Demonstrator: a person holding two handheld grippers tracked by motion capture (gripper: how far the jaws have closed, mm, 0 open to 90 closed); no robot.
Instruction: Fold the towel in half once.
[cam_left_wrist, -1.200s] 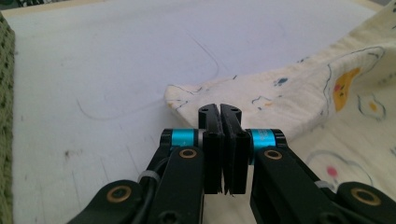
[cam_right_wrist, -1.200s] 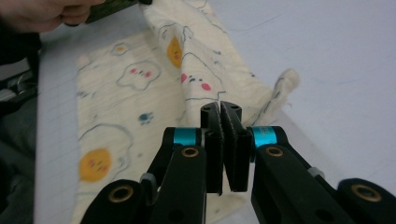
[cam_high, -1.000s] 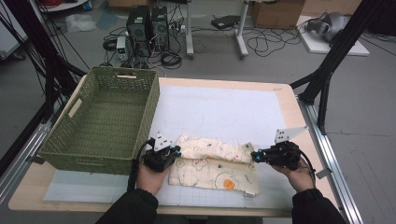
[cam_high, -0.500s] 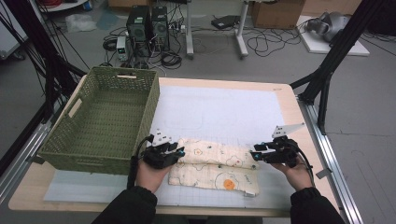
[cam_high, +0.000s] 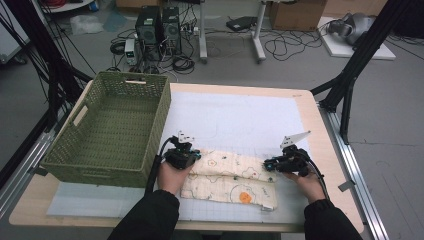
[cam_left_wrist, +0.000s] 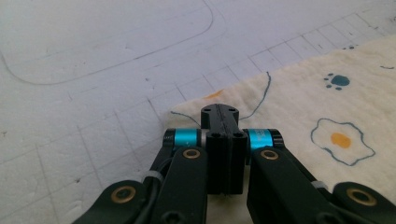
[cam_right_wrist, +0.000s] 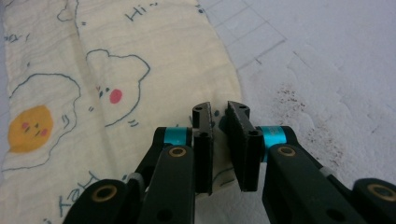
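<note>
A cream cloth (cam_high: 230, 177) printed with fried eggs and bears lies folded in a long strip on the white grid mat (cam_high: 240, 115). My left gripper (cam_high: 196, 154) sits at its far left corner. In the left gripper view the jaws (cam_left_wrist: 219, 109) have just closed flush together, with the cloth's (cam_left_wrist: 327, 107) corner at their tips. My right gripper (cam_high: 268, 164) is at the right end of the strip. Its jaws (cam_right_wrist: 219, 109) have just been closing and stand a narrow gap apart over the cloth's (cam_right_wrist: 116, 60) edge.
A green woven basket (cam_high: 100, 170) stands on the left of the table, close to my left hand. The mat stretches bare behind the cloth. The table's right edge (cam_high: 325, 140) runs just beyond my right hand. Cables and computers lie on the floor past the table.
Both hands have shifted a little inward along the cloth's far edge, the left one to the right, the right one to the left. The cloth has stayed where it was.
</note>
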